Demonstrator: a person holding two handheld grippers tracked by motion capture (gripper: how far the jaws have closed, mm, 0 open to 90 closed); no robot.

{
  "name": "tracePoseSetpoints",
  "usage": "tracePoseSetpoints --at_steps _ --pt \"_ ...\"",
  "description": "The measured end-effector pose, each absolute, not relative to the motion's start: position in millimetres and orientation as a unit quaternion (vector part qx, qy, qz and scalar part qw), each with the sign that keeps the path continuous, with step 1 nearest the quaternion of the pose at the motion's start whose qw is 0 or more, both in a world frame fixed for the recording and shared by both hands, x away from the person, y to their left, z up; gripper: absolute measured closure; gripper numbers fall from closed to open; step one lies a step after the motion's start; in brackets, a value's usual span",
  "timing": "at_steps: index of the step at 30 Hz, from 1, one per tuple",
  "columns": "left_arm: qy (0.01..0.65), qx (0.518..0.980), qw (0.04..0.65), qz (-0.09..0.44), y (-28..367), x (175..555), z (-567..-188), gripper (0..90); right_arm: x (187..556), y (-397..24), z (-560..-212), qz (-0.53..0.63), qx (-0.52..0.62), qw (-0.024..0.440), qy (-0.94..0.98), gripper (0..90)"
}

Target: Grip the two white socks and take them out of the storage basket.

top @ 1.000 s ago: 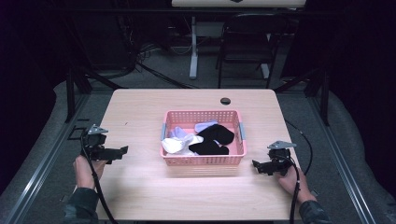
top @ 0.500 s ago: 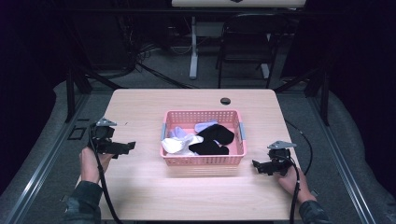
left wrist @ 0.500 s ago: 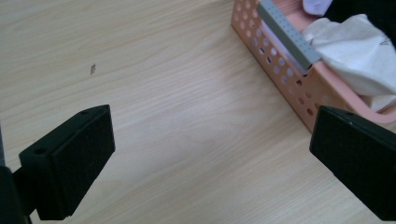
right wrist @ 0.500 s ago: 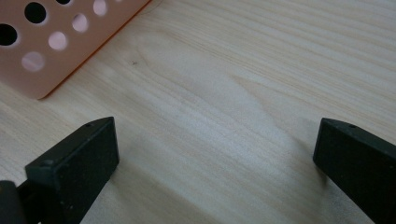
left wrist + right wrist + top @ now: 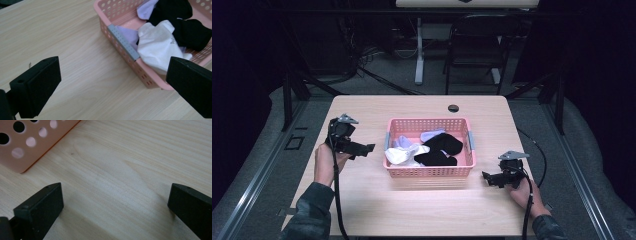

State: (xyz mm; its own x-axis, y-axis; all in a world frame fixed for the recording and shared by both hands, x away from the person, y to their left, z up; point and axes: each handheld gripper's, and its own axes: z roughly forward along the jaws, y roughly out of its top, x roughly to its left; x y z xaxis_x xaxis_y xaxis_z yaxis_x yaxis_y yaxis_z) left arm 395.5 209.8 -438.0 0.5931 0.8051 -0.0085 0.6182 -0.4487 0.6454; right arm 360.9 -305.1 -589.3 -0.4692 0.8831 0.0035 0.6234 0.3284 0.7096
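A pink perforated basket stands in the middle of the wooden table and holds a white sock, black socks and a lilac one. My left gripper hovers open just left of the basket, pointing at its grey-handled left rim; the white sock and black socks lie beyond that rim. My right gripper rests low and open by the basket's front right corner, with bare wood between its jaws.
A small dark round hole sits near the table's far edge. A chair and a stand's legs are on the floor behind the table. Bare table stretches in front of the basket.
My left gripper has risen from the table's left edge and moved right toward the basket. The right gripper has stayed where it was.
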Motion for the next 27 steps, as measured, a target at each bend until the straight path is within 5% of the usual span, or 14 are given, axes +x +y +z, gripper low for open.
tracePoseSetpoints --at_steps 27 --pt "0.366 0.897 0.239 0.071 110.8 437.4 -452.2 1.9 360.9 -305.1 -589.4 0.330 0.476 0.196 0.791 0.0"
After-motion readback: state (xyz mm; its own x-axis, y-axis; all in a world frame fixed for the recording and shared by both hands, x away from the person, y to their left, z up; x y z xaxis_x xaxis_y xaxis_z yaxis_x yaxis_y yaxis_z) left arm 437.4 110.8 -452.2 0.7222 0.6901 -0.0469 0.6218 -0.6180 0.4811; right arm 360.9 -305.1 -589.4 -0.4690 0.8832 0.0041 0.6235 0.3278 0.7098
